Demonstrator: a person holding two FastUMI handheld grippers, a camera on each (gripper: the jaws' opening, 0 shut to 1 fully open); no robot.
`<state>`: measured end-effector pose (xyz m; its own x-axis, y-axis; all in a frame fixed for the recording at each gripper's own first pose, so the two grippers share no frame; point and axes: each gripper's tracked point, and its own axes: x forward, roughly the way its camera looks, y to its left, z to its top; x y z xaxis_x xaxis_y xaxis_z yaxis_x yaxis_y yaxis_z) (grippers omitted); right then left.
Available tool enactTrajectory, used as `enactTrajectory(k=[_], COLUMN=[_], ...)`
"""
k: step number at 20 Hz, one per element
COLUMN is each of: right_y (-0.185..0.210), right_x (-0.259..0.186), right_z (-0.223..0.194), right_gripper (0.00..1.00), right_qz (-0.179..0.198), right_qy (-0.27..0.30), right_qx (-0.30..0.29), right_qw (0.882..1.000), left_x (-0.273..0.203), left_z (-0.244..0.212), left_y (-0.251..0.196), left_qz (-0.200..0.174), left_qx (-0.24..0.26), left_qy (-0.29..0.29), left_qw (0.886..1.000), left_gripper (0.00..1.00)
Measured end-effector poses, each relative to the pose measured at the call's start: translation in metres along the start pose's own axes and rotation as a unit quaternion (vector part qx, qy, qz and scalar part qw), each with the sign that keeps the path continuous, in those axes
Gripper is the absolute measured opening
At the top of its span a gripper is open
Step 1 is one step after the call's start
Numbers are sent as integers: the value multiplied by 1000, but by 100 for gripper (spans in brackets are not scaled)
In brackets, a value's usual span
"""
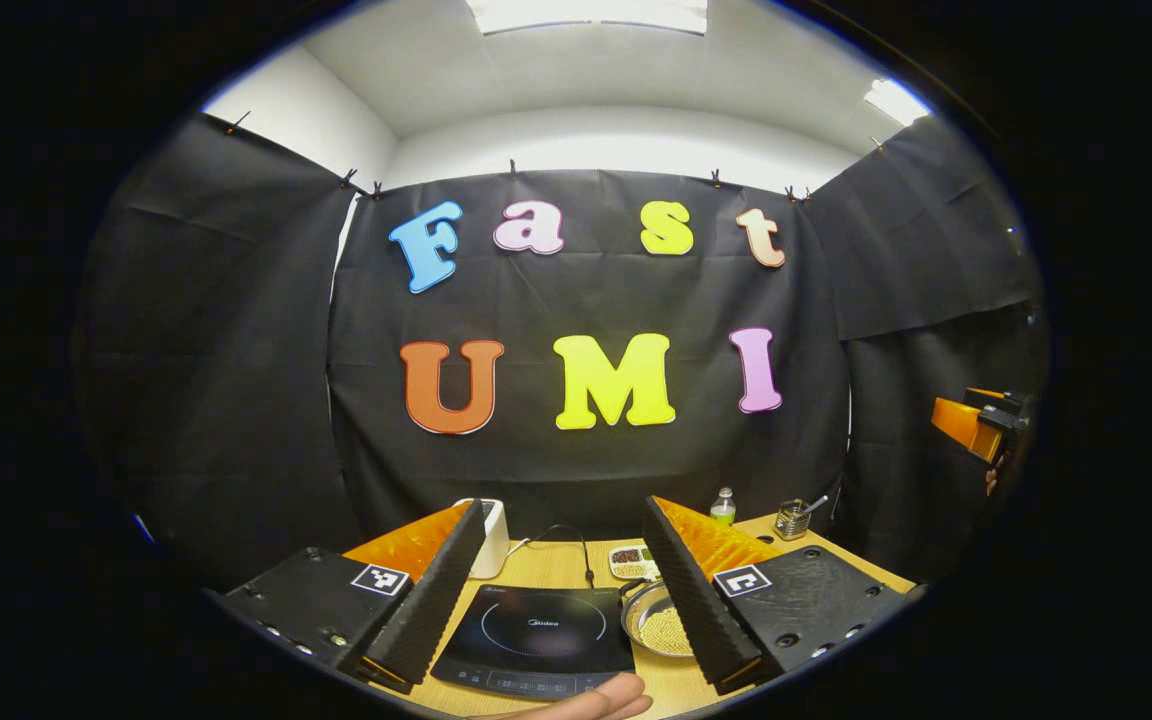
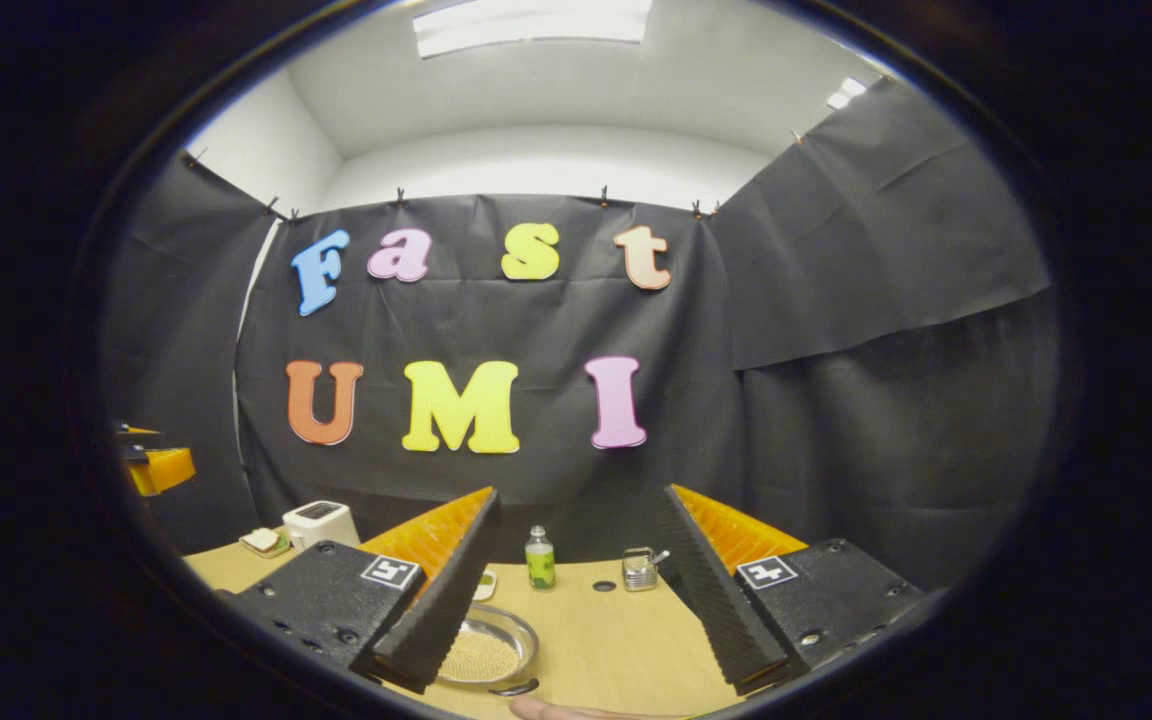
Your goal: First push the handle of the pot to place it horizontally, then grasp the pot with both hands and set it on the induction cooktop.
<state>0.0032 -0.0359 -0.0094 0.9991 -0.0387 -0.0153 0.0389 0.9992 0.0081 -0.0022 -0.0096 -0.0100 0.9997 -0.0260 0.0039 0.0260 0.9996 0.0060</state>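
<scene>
Hovering apart above the light wooden bench (image 1: 561,565), left gripper (image 1: 558,590) and right gripper (image 2: 581,605), each with fingers spread wide, gripping nothing. Low between left fingers: flat black induction cooktop (image 1: 536,635); just right of it, round shiny metal pot (image 1: 658,625) holding pale grains. Same pot (image 2: 488,650) beside right gripper's left finger.

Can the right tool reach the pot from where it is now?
Probably yes. The right tool is open above the table, and the pot lies below its left finger with nothing between.
</scene>
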Motion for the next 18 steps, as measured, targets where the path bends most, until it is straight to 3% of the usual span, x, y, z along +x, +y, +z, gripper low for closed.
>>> enactTrajectory(k=[9, 12, 14, 15, 18], right_y=[0, 2, 10, 16, 33], right_x=[28, 38, 45, 48, 54], right_z=[-56, -77, -92, -101, -131], right_gripper=[99, 83, 79, 82, 53], right_qz=[0, 3, 17, 29, 69], right_qy=[71, 86, 92, 98, 132], right_qx=[23, 17, 3, -6, -11], right_qw=[997, 996, 996, 995, 989], left_x=[-25, -34, -39, -41, -45], left_z=[1, 3, 5, 7, 6], left_y=[-2, -6, -7, -8, -11], left_qz=[17, 10, 11, 11, 9], left_qx=[-3, -8, -8, -8, -10], left_qy=[-7, -14, -19, -22, -27], left_qw=[1000, 1000, 1000, 1000, 1000], left_gripper=[95, 95, 95, 95, 95])
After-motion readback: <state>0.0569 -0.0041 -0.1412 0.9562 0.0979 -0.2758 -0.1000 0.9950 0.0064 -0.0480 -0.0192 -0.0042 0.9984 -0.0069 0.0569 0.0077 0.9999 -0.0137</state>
